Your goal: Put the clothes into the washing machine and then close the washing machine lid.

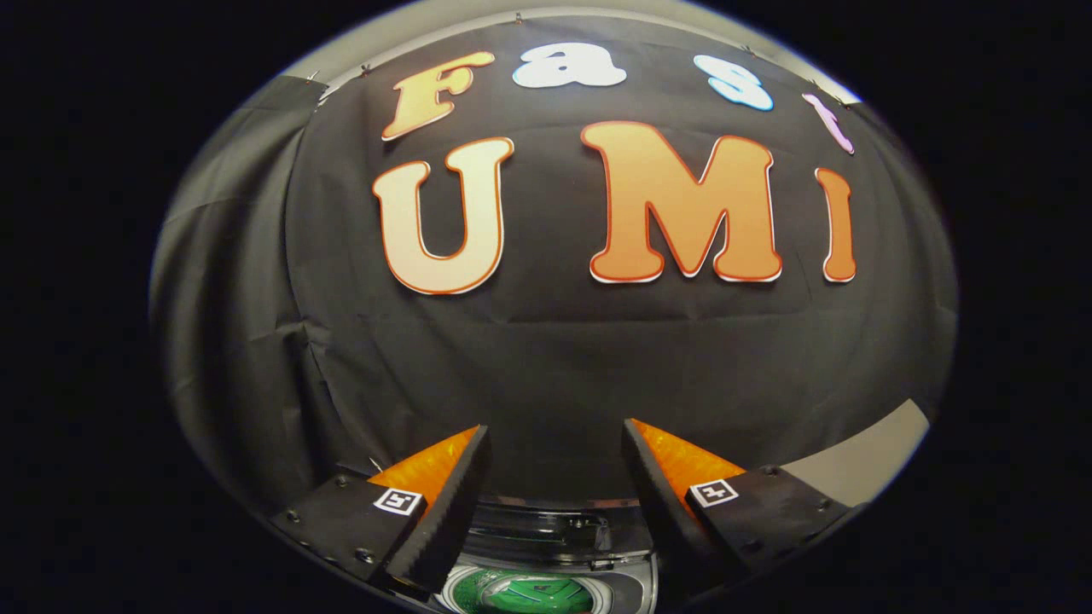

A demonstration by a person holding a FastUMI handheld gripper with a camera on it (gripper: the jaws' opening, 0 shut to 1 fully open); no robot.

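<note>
my claw [556, 452] is held high and level, pointing at the black cloth wall [554, 367] rather than down at the work, so most of what lies ahead of the fingers is just that wall. the two fingers stand well apart, wide open, with nothing between them and nothing pressed by either one; i have hold of no clothing at all. below and between the fingers sits the washing machine [546, 554], a small one, close under me. its lid [546, 524] looks to be a clear piece standing up at the back of the opening, which i take to mean the machine is open and waiting, though so little of it shows that i would not swear to it. in the drum's mouth something green [529, 593] lies round and flat; whether that is the drum bottom or a garment already dropped in i cannot tell. a pale strip of table [862, 460] shows beyond my right finger. no other clothes are to be seen from this angle. i judge that i am hovering above the machine with the fingers spread, either about to fetch clothes or about to bring the lid down, and either way the claw must tip downward first.
</note>
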